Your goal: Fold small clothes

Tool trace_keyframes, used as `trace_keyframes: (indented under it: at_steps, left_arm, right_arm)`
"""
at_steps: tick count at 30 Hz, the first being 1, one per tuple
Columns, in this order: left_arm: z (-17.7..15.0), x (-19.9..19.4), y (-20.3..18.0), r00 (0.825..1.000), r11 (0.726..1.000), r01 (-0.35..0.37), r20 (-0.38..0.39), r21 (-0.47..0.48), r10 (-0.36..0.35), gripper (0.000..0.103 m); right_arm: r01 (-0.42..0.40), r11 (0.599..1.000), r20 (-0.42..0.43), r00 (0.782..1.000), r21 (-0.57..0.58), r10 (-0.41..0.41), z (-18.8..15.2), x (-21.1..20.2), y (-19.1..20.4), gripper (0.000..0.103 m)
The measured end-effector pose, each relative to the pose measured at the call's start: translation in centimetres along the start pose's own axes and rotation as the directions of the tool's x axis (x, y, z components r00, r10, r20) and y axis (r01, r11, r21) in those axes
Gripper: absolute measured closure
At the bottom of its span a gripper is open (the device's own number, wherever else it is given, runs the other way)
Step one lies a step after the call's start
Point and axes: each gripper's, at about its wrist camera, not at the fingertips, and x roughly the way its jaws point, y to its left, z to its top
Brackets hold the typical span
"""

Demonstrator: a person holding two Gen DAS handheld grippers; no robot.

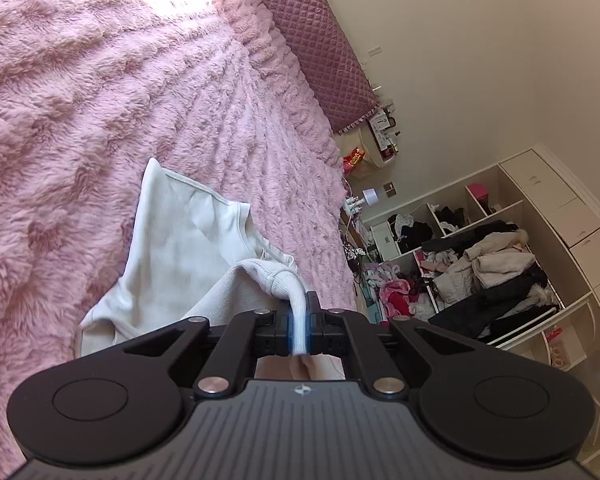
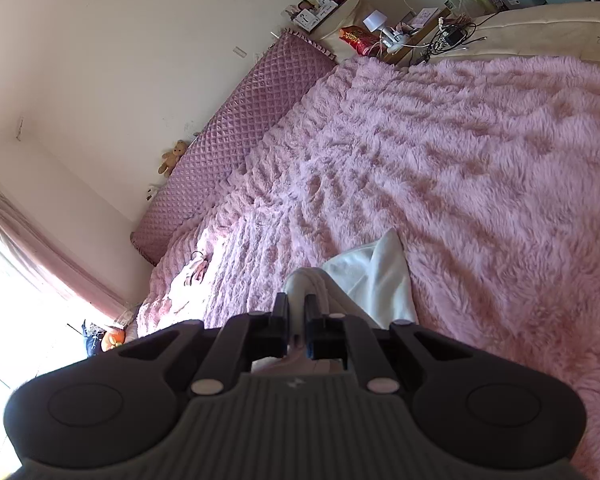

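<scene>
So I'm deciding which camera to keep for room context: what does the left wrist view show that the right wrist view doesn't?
Only the left wrist view shows the open shelves piled with clothes, and the left hand-held gripper shut on the white garment.

Only the right wrist view shows the teddy bear, the curtain by the bright window, and the right hand-held gripper shut on the same garment.

Both show the pink fluffy blanket, the quilted headboard and the red snack bag.

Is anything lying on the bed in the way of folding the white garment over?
Nothing visible: both hand-held grippers, left and right, are shut on the white knit garment, and the fluffy pink blanket beyond it is bare nearby.
</scene>
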Motion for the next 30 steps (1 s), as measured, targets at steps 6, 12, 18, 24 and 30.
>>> trace_keyframes:
  at_steps: [6,12,18,24,30]
  left_arm:
    - [4.4,6.4,3.3,0.996,0.996,-0.087,-0.016,0.0,0.087,0.098]
    - [6.5,11.6,8.1,0.984,0.984,-0.173,-0.049,-0.048,0.17,0.098]
    - [7.9,13.4,11.5,0.971,0.96,-0.22,-0.132,-0.173,0.199,0.079]
    - [9.7,10.5,8.7,0.981,0.981,-0.172,-0.108,-0.093,0.161,0.065]
    - [9.6,7.0,6.5,0.994,0.994,-0.106,0.006,-0.034,0.106,0.047]
  right_arm:
    - [0.069,0.998,-0.01,0.998,0.004,-0.069,2.5,10.3,0.1,0.101]
    - [0.174,0.985,-0.031,0.984,0.015,-0.174,2.9,18.5,-2.1,0.101]
    - [0.235,0.971,-0.047,0.971,0.044,-0.233,2.5,21.7,-4.8,0.082]
    - [0.203,0.979,-0.016,0.979,-0.02,-0.203,4.1,19.3,-5.1,0.075]
    - [0.22,0.961,-0.03,0.973,-0.167,-0.228,3.9,16.8,-4.2,0.075]
